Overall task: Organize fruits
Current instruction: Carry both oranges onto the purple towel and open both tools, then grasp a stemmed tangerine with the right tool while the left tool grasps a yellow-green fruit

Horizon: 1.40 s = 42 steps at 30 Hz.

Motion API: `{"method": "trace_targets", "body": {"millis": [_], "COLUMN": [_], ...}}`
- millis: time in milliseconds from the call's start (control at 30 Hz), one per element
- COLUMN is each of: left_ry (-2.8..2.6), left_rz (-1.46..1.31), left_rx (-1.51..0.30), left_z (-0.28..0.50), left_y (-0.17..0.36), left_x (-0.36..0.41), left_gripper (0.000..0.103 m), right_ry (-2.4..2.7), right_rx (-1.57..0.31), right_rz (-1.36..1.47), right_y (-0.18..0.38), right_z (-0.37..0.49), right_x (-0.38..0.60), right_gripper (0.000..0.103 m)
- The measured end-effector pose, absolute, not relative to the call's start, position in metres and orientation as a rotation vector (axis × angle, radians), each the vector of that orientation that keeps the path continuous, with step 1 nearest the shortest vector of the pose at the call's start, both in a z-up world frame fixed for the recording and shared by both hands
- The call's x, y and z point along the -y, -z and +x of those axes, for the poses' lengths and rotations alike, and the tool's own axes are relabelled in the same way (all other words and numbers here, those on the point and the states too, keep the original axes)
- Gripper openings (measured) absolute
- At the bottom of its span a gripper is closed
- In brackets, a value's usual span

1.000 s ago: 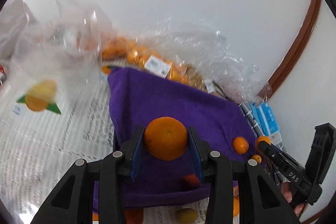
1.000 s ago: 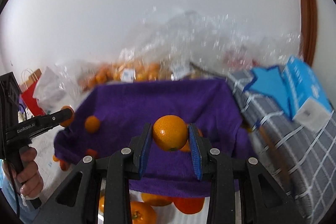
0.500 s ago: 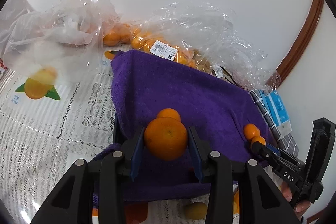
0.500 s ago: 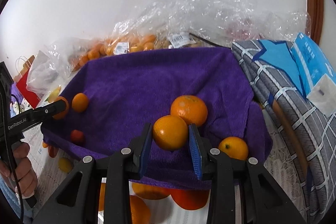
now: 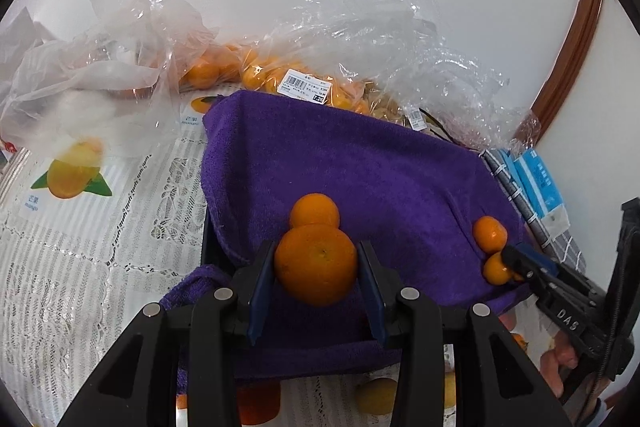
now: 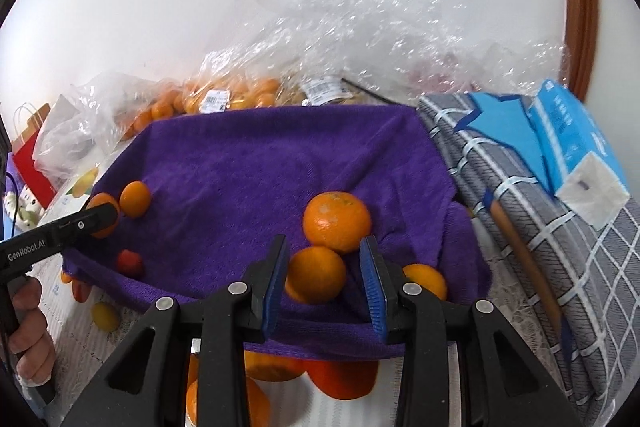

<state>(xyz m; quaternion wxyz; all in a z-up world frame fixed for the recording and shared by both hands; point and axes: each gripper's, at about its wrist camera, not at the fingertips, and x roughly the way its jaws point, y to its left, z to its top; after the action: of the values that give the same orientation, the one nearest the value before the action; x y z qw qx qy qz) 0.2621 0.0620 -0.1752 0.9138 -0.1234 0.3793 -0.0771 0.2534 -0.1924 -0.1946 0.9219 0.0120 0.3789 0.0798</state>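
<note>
Purple towel [image 5: 360, 179] lines the bin holding loose oranges. Left gripper [image 5: 316, 281] clamps an orange [image 5: 316, 269] over the towel's near edge. Right gripper [image 6: 324, 281] stands spread, a smaller orange [image 6: 316, 274] lying free between its blue pads.

Left gripper [image 5: 316, 277] fingers [image 5: 262, 281] clamp an orange [image 5: 315, 264]; a second orange [image 5: 315, 211] sits just beyond, on purple towel [image 5: 360, 167].

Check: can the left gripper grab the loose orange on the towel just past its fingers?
Probably not yet: the left gripper is shut on a held orange filling its jaws; the loose orange sits right behind it.
</note>
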Motion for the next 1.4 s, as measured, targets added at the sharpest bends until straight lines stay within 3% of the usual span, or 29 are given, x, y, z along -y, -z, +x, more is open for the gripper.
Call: {"method": "trace_targets", "body": {"millis": [233, 333, 467, 633, 1033, 1233, 1400], "left_ry": [0.154, 0.166, 0.173, 0.171, 0.176, 0.203, 0.214], "left_rz": [-0.217, -0.221, -0.240, -0.265, -0.365, -0.323, -0.274], "left_rx": [-0.785, -0.780, -0.763, -0.735, -0.701, -0.709, -0.685], "left_z": [0.262, 0.261, 0.258, 0.253, 0.248, 0.248, 0.242], "left_y": [0.174, 0.172, 0.166, 0.159, 0.151, 0.152, 0.147], "left_x": [-0.058, -0.057, -0.060, -0.066, -0.085, -0.074, -0.064], "left_gripper": [0.039, 0.046, 0.050, 0.051, 0.053, 0.053, 0.053], "right_ry": [-0.135, -0.167, -0.178, -0.260, -0.271, -0.298, -0.299], "right_rx": [-0.751, -0.783, -0.786, -0.812, -0.897, -0.923, -0.877], "right_rz": [0.070, 0.113, 0.091, 0.107, 0.039, 0.025, 0.061], "right_y": [0.184, 0.179, 0.174, 0.181, 0.210, 0.216, 0.211], "right_z": [0.242, 0.227, 0.203, 0.174, 0.175, 0.184, 0.178], "right_x": [0.202, 0.205, 0.198, 0.187, 0.168, 0.164, 0.174], "right_gripper": [0.036, 0.036, 0.049, 0.055, 0.052, 0.043, 0.042]}}
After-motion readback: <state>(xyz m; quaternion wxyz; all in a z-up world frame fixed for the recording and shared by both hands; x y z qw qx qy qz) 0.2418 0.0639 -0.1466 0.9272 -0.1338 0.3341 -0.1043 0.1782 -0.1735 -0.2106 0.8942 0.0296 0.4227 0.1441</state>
